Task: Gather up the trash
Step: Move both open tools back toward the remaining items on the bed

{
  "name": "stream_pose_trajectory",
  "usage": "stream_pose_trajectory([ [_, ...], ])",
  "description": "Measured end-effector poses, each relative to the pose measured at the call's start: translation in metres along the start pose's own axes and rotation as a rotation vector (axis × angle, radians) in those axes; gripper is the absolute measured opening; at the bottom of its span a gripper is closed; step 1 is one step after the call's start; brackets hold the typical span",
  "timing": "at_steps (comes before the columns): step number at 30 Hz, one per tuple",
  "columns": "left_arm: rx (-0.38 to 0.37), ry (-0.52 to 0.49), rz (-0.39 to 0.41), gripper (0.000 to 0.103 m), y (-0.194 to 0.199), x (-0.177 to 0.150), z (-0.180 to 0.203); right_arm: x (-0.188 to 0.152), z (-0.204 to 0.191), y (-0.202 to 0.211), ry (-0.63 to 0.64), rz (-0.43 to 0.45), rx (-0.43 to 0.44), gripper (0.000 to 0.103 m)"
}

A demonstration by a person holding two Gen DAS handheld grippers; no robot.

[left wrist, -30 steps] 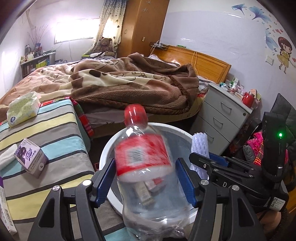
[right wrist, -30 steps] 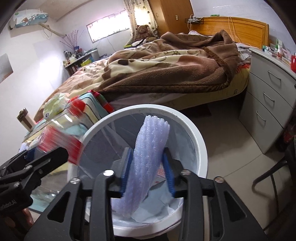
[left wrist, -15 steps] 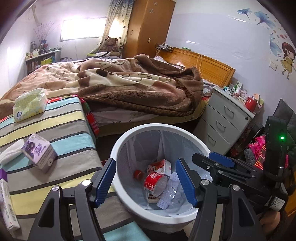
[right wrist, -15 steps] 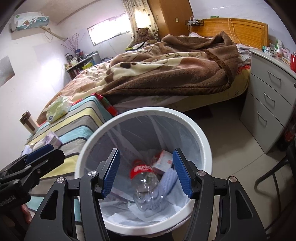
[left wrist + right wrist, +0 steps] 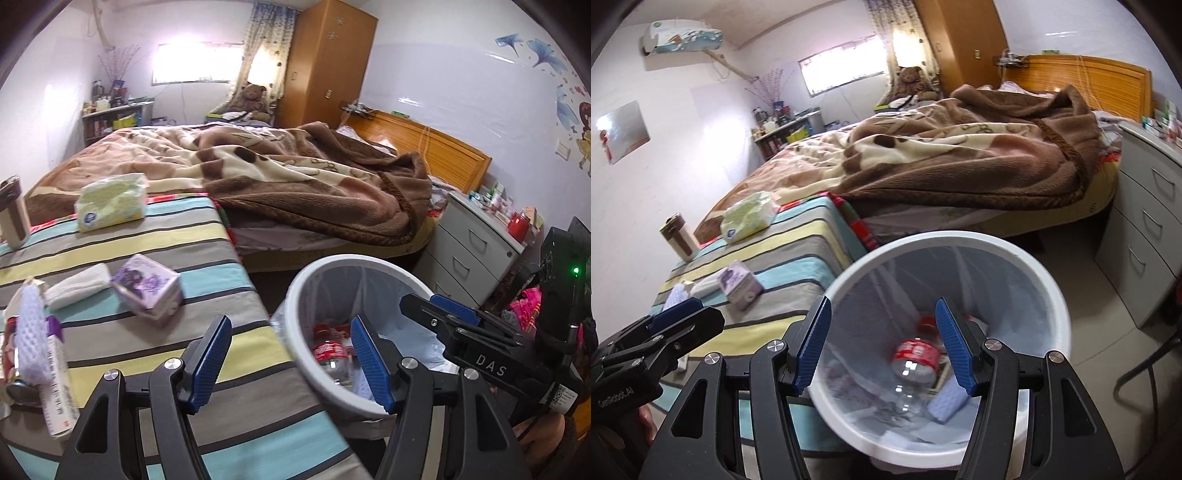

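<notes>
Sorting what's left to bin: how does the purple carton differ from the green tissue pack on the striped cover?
The purple carton is a stiff box with sharp edges; the green tissue pack is a soft, bulging wrap. The carton lies nearer the bin, the pack farther back by the blanket. Both lie untouched on the striped cover.

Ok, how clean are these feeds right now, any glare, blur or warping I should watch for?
Left wrist view: the window is blown out, the purple carton looks slightly smeared, and fisheye bends the wardrobe. Right wrist view: the window glares too, the bin rim is sharp, and the plastic bottle inside reads clearly.
</notes>
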State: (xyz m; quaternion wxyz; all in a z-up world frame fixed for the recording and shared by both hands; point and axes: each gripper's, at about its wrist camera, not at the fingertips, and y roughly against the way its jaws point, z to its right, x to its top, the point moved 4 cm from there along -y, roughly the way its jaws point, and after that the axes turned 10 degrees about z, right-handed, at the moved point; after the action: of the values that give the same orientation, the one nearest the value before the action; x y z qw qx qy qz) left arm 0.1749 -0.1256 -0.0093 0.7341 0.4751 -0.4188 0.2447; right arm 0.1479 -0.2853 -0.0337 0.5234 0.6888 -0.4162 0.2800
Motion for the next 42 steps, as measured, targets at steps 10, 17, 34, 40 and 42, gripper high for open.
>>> stream_pose_trajectory([
  [10, 0.101, 0.062, 0.021, 0.067, 0.023, 0.0, -0.06, -0.002, -0.038, -0.013, 0.056, -0.009, 0.067, 0.061],
  [17, 0.217, 0.119, 0.014, 0.067, 0.036, -0.005, -0.113, -0.003, -0.071, -0.028, 0.121, -0.03, 0.125, 0.061],
  [34, 0.42, 0.253, -0.005, 0.067, 0.053, -0.019, -0.218, -0.004, -0.131, -0.081, 0.273, -0.1, 0.21, 0.072],
  [40, 0.46, 0.245, -0.021, 0.067, 0.045, -0.018, -0.232, -0.003, -0.145, -0.101, 0.303, -0.129, 0.227, 0.074],
  [42, 0.455, 0.246, -0.018, 0.067, 0.043, -0.016, -0.233, -0.002, -0.15, -0.107, 0.317, -0.133, 0.244, 0.074],
])
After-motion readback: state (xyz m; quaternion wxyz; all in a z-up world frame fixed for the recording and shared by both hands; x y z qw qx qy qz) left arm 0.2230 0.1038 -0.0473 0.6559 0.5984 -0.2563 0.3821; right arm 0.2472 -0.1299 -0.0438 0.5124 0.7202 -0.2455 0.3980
